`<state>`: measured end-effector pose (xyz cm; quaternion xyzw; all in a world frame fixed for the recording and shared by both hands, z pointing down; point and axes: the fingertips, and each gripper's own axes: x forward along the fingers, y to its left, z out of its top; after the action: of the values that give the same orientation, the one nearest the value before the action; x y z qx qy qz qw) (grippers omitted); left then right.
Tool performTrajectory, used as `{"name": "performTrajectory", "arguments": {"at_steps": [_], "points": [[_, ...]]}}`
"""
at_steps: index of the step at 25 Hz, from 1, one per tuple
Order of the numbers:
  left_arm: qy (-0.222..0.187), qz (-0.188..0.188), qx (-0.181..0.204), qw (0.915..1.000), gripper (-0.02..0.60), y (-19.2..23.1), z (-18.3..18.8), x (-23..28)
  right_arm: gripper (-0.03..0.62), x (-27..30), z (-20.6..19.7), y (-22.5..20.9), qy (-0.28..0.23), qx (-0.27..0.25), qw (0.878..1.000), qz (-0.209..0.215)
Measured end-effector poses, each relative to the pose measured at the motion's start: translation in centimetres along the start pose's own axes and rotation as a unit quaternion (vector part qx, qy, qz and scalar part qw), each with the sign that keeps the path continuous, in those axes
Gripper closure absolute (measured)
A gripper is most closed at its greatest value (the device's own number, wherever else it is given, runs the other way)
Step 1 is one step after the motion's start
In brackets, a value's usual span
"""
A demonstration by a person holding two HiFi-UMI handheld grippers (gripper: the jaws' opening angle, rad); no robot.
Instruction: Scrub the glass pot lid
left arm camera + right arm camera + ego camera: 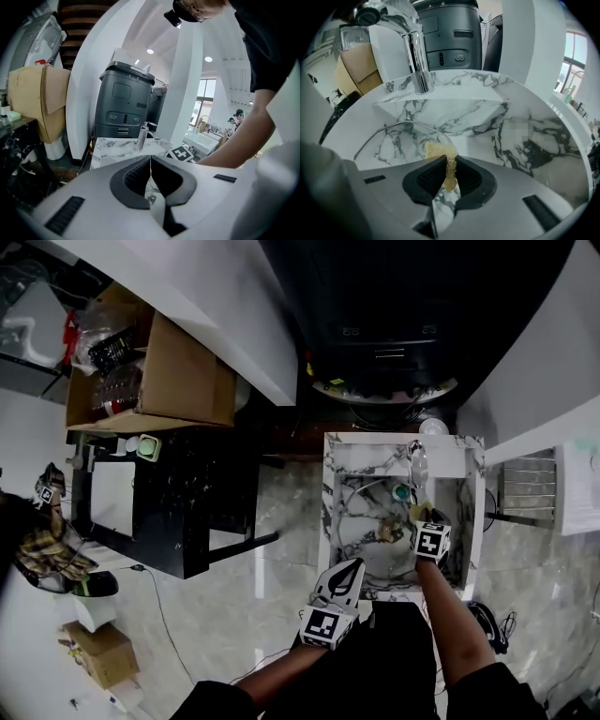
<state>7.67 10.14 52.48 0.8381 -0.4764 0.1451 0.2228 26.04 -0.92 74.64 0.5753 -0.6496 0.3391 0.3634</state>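
The glass pot lid (364, 545) lies in the marble sink (342, 451); in the right gripper view the pot lid (396, 140) shows as a clear disc with a thin metal rim. My right gripper (419, 517) reaches into the basin over the lid's right edge. The right gripper (448, 161) is shut on a yellow scrub pad (439, 151) that touches the glass. My left gripper (351, 568) hovers at the sink's front edge, away from the lid. The left gripper (150, 160) has its jaws shut with nothing between them.
A chrome faucet (417, 61) stands at the back of the sink, with a dark tall machine (124, 105) behind it. A cardboard box (155, 371) and a black table (178, 502) lie to the left. A metal rack (528, 488) is on the right.
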Motion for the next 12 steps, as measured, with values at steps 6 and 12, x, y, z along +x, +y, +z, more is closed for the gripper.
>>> {"name": "performTrajectory", "arguments": {"at_steps": [6,12], "points": [[-0.006,0.003,0.001,1.0000,0.563,0.1,0.0,-0.6,0.531,-0.2,-1.1,-0.6,0.003,-0.020,1.000,0.000],[-0.005,0.010,-0.005,0.9999,0.563,0.5,-0.2,-1.3,0.531,-1.1,-2.3,-0.6,0.032,-0.048,0.998,0.000]]}}
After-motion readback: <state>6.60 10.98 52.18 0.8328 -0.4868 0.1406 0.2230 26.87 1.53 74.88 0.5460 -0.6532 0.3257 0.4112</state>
